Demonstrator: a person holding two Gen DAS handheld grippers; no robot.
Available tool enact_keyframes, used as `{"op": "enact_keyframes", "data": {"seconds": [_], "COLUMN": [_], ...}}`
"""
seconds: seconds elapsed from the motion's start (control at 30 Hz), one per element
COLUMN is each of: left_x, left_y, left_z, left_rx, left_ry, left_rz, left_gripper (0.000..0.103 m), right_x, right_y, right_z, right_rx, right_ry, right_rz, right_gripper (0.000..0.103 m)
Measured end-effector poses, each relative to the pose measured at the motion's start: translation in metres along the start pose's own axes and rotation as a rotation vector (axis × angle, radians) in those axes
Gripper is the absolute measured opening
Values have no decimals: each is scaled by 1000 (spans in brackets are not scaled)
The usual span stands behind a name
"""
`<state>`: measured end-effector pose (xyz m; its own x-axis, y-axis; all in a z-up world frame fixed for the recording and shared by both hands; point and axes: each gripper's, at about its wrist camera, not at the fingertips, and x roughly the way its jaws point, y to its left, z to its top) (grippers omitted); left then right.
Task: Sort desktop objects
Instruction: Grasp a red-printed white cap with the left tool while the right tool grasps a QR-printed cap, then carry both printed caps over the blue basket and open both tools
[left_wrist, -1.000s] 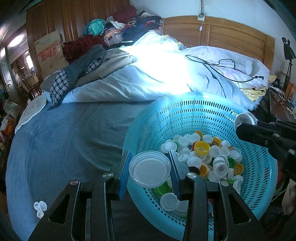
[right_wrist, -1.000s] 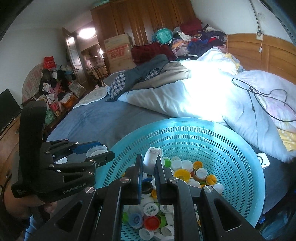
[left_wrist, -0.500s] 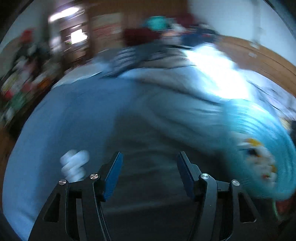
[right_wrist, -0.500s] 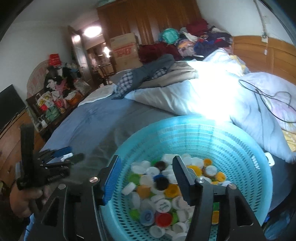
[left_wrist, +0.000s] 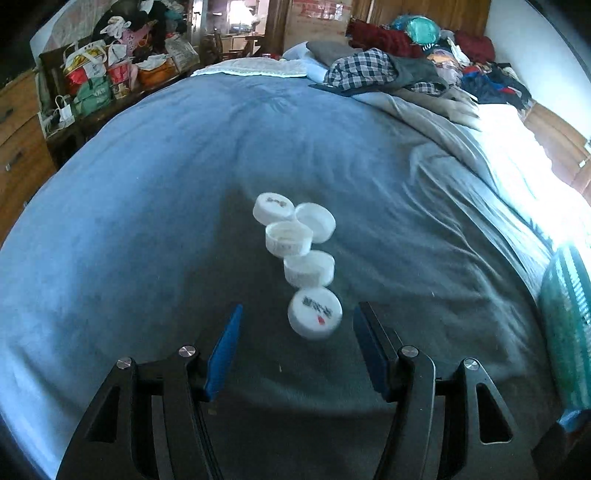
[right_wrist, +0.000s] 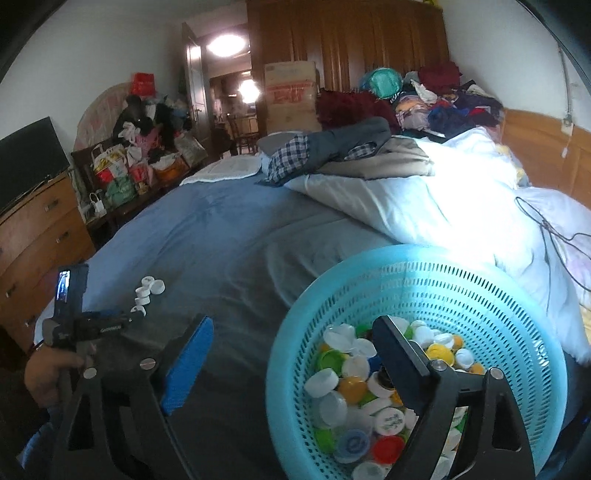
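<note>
Since a second ago the left gripper (left_wrist: 297, 341) has swung away from the basket (left_wrist: 565, 332) and let go of its clear lid. In the left wrist view its jaws stand wide apart, empty, over the blue blanket (left_wrist: 147, 184), with five white caps (left_wrist: 297, 258) clustered just ahead. In the right wrist view the right gripper (right_wrist: 291, 354), also wide open and empty, straddles the rim of the basket (right_wrist: 480, 280) full of mixed caps (right_wrist: 354, 384).
</note>
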<state>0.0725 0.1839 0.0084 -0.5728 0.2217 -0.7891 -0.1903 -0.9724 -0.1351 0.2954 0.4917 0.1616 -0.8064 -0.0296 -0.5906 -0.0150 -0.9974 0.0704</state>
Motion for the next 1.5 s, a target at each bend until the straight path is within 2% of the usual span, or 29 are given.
{"op": "enact_keyframes", "data": {"seconds": [0.03, 0.1, 0.13, 0.17, 0.2, 0.23, 0.37, 0.43, 0.63, 0.8, 0.97, 1.17, 1.27, 1.3, 1.33, 1.5], "left_x": [2, 7, 7, 5, 4, 1, -21, -38, -72, -78, -74, -71, -73, -74, -75, -84], "left_y": [-1, -3, -4, -5, -7, -6, 4, 16, 60, 86, 98, 95, 92, 90, 89, 83], "left_z": [2, 3, 2, 1, -2, -3, -10, -14, -17, -18, -22, -20, -19, -18, -18, -19], "left_rx": [8, 33, 47, 61, 85, 95, 79, 58, -44, -77, -100, -91, -86, -82, -81, -64], "left_ry": [0, 9, 9, 7, 11, 11, 0, -20, -62, -69, -57, -58, -62, -65, -68, -79], "left_rz": [-1, 5, 7, 3, 5, 1, -53, -64, -52, -34, -29, -42, -51, -53, -55, -64], "left_gripper": [55, 55, 51, 34, 26, 25, 25, 25, 25, 25, 25, 25, 25, 25, 25, 25], "right_x": [2, 6, 10, 13, 16, 21, 36, 50, 112, 172, 227, 265, 269, 268, 264, 226], "right_y": [0, 4, 7, 9, 11, 16, 43, 62, 132, 192, 229, 239, 236, 236, 234, 216], "right_z": [1, 2, 1, 1, 1, 1, 1, 1, -3, -4, -6, -12, -13, -12, -11, -9], "right_rx": [0, -12, -16, -15, -13, -15, -48, -75, -144, -205, -216, -240, -239, -241, -240, -210], "right_ry": [5, 23, 38, 48, 57, 68, 92, 107, 175, 234, 294, 353, 358, 358, 356, 325], "right_rz": [12, 30, 41, 50, 65, 83, 145, 184, 328, 395, 387, 342, 337, 333, 327, 328], "right_gripper": [91, 84, 78, 73, 69, 62, 52, 52, 52, 52, 52, 52, 49, 43, 32, 32]}}
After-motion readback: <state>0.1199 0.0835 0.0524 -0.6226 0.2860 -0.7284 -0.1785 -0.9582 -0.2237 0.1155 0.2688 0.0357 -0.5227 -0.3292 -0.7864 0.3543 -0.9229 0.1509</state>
